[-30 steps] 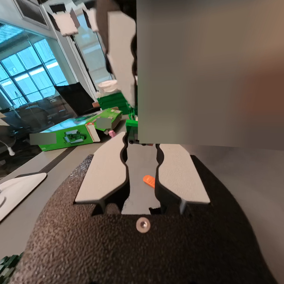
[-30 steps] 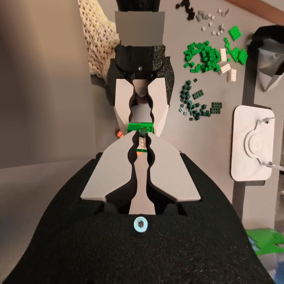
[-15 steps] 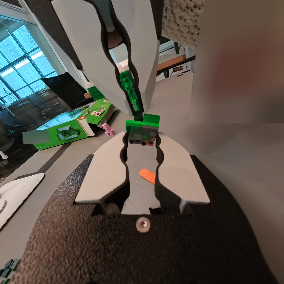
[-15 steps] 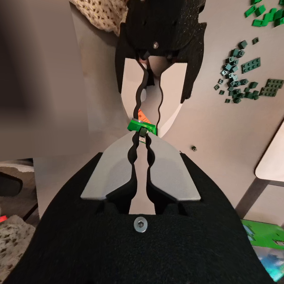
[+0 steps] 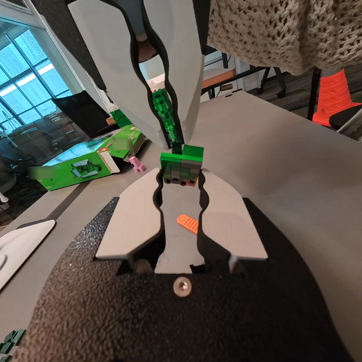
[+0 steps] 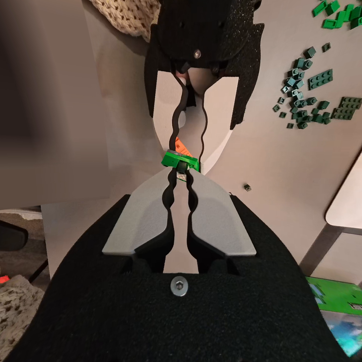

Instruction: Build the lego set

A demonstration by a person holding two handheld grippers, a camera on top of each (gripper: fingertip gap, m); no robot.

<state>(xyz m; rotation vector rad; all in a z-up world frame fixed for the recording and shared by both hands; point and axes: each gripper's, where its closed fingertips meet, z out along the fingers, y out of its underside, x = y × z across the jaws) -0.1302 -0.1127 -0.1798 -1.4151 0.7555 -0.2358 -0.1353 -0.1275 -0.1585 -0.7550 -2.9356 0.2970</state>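
Note:
My left gripper (image 5: 180, 174) is shut on a small green and grey lego assembly (image 5: 181, 166), held above the grey table (image 5: 264, 156). My right gripper (image 5: 175, 145) comes down from above, shut on a small dark green piece (image 5: 177, 147) that touches the top of the assembly. In the right wrist view, my right gripper (image 6: 180, 173) pinches the dark green piece (image 6: 181, 166) against the green assembly (image 6: 172, 159), which the left gripper (image 6: 185, 158) holds from the far side.
An orange brick separator (image 5: 188, 223) lies on the table under the left gripper. A green lego box (image 5: 86, 156), a pink lego figure (image 5: 137, 165) and a built green figure (image 5: 163, 111) stand behind. Dark green bricks (image 6: 305, 98), bright green bricks (image 6: 342, 17) and a white pad (image 6: 348, 195) lie to the right. Both grippers' tips are close together, under 4 cm apart.
The two grippers have closed in on each other. The right gripper has brought its dark green piece down onto the assembly in the left gripper.

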